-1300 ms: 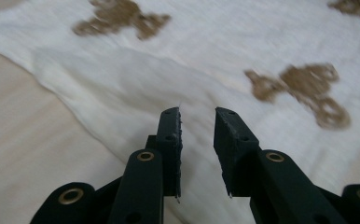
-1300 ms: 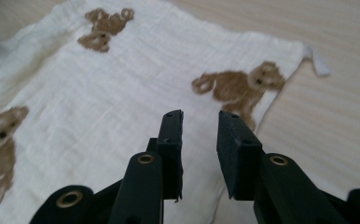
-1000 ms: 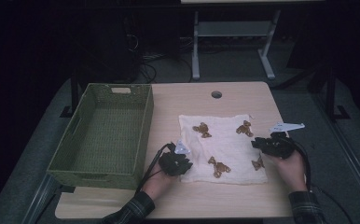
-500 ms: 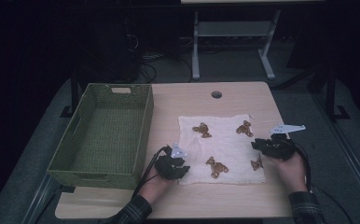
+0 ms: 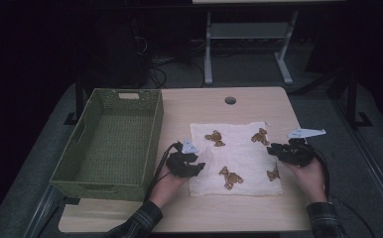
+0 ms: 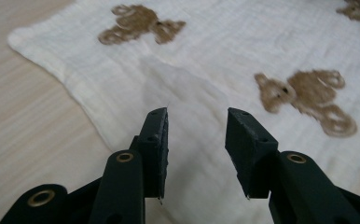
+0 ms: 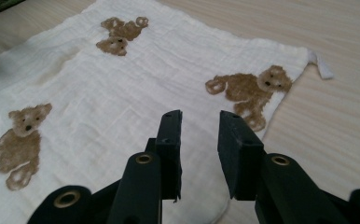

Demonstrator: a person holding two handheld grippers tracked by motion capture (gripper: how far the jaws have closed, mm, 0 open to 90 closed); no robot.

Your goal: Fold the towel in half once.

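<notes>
High view is showing a thin, limp bear-print cloth (image 5: 234, 156) lying flat on the table (image 5: 204, 106); pinching its edges looks best. The left hand-held gripper (image 6: 197, 135) has just been opening, nothing between its jaws, and the right hand-held gripper (image 7: 200, 140) is hovering released too.

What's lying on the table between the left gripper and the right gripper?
The white bear-print cloth, spread flat, spans the stretch between the left gripper and the right gripper, as the high view shows.

Room: we see it dark beyond the desk (image 5: 259, 101) | Desk: pale wood, round hole (image 5: 230, 100) near its far edge | Floor: grey | Behind: white metal frame (image 5: 244, 37), cables (image 5: 162, 64) on floor
</notes>
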